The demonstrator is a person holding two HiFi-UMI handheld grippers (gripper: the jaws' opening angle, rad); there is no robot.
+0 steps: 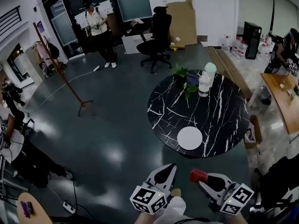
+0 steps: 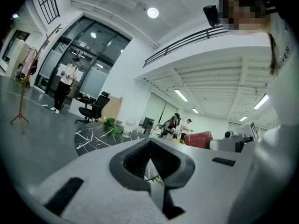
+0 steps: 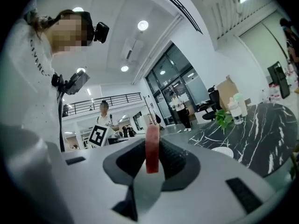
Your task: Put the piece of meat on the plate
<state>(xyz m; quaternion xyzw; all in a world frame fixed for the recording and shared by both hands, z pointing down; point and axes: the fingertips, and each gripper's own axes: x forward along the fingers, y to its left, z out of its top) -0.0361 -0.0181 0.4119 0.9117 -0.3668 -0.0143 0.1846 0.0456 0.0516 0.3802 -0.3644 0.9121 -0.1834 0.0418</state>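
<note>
**Meat clamped in the right gripper, short of the plate**

Looks steeply down from the head view onto a round black table veined with white. Shows a white plate lying bare near the table's close edge. Probably set there so that a short forward reach is enough to deliver onto it. Also shows two bottles and a green plant at the far edge, well apart from the plate and out of the likely path.

For the right gripper: closed only partway, with both pads pressing on a red piece of meat. Grips the meat as a flat slab standing on edge between the jaws, near the tips. Holds roughly level, which should keep the slab from sliding out during the carry. Sits at the bottom of the head view, off the table and apart from the plate, so nothing has been put down yet. Judged as the carrying step, with the reach over the plate and the release to come.

For the left gripper: jaw tips together, with nothing between them in its own view. Sits just beside the right gripper, likewise short of the table, seemingly idle and kept clear of the plate.
</note>
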